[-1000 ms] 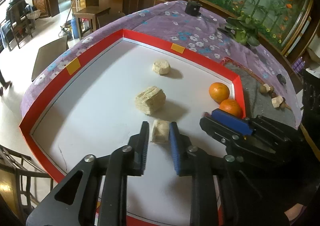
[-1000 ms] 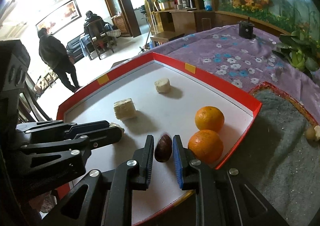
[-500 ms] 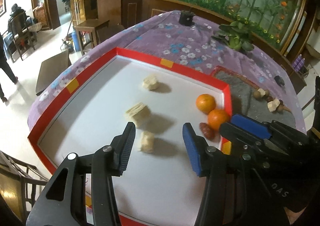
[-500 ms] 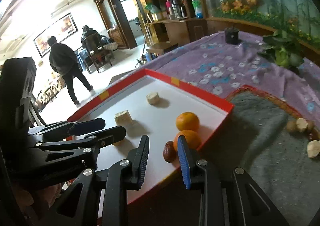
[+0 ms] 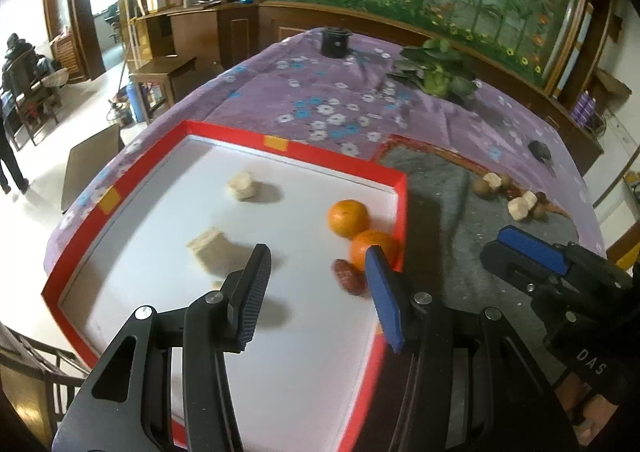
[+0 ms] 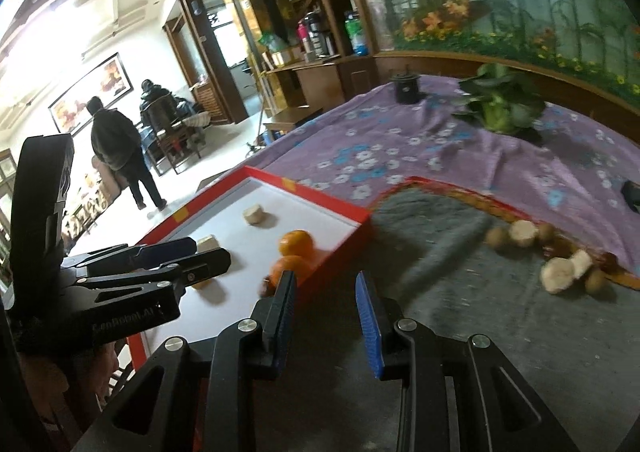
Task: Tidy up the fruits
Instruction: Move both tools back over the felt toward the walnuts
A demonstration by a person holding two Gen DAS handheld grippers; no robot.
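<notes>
From the left wrist view, the left gripper (image 5: 316,284) hangs over the red-rimmed tray (image 5: 396,211) with its fingers wide apart and nothing between them; two oranges (image 5: 348,217) and a dark date (image 5: 349,278) sit by the tray's right edge, pale cut pieces (image 5: 210,250) nearer its middle. The oranges look firm but round, apt to roll, so I would pinch them across the middle; the date looks small and slick. From the right wrist view, the right gripper (image 6: 326,300) hovers above the grey mat (image 6: 480,324), fingers parted, empty; more pieces (image 6: 560,274) lie along the mat's far edge.
</notes>
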